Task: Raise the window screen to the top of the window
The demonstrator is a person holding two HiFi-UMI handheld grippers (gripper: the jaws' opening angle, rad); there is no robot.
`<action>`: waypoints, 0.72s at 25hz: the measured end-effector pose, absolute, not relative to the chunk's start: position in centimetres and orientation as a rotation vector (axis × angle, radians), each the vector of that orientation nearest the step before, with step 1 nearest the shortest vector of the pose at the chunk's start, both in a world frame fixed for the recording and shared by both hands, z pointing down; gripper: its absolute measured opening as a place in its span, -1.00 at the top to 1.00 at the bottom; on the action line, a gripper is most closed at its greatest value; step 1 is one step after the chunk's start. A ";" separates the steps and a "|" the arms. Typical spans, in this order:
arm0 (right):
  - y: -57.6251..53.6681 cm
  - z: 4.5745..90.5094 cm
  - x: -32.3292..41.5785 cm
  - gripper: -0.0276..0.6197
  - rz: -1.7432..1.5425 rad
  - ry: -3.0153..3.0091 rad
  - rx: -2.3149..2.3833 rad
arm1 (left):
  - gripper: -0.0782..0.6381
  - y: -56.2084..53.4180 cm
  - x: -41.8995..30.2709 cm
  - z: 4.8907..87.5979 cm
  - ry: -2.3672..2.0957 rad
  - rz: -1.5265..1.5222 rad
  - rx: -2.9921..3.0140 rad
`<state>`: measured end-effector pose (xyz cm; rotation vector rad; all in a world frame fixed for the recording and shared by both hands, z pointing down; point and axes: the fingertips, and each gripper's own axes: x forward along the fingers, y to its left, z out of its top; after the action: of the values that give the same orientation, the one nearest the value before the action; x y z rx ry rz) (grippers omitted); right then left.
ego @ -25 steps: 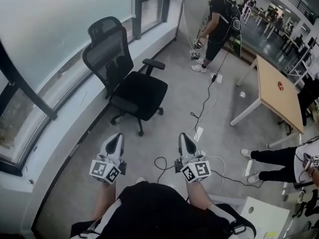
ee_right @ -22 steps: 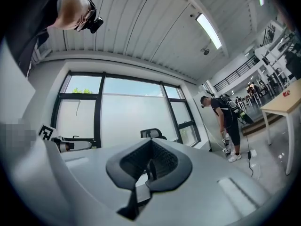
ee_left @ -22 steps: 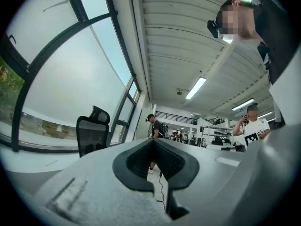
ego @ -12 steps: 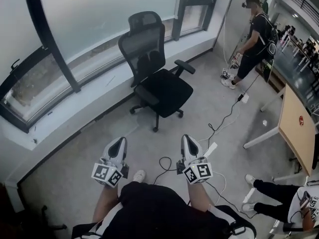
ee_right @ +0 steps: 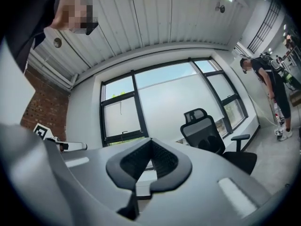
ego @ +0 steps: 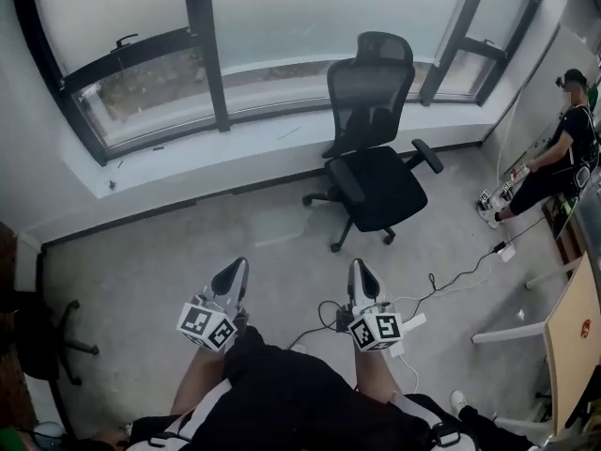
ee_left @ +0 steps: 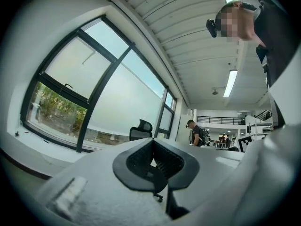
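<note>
**Both grippers shut, screen not yet touched**

Closest to me, the left gripper (ego: 235,269) and right gripper (ego: 361,271) are held level and side by side in front of the person. Each has its jaws pressed together with nothing between them. They sit well short of the chair (ego: 376,158), which stands on the floor (ego: 160,261) between them and the glass. A cable (ego: 451,280) trails off to the chair's right.

Behind the chair runs the window (ego: 202,54). The screen (ego: 310,7) hangs pale over most of it. Left of the chair its lower edge stops a little above the sill (ego: 188,163), leaving a strip of greenery showing. Far to the chair's right, another person (ego: 563,148) stands by the wall.

To my eye this is the approach: the raising hasn't begun. Next, the person would need to get past the chair to the glass and find whatever lifts the screen. I can't tell from here if that is a cord or a bottom rail. Then a gripper has to open and close on it.
</note>
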<state>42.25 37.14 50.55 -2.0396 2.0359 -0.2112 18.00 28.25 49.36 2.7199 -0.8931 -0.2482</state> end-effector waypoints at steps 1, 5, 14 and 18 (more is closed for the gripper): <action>36.3 50.3 41.7 0.91 -0.205 2.052 -2.021 | 0.77 27.8 17.2 49.2 -0.922 -0.256 2.715; 32.3 49.4 38.8 0.91 -0.183 2.096 -1.955 | 0.77 25.0 13.8 48.3 -1.005 -0.292 2.714; 23.2 49.1 30.1 0.91 -0.180 2.281 -1.799 | 0.77 18.6 2.7 48.9 -1.275 -0.345 2.599; 19.1 49.7 27.0 0.91 -0.209 2.329 -1.743 | 0.77 16.4 -1.2 49.9 -1.366 -0.350 2.550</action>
<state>27.02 19.12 49.74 -1.7429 2.3286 -0.2087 -1.18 16.39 49.94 2.5498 -1.3656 -0.3503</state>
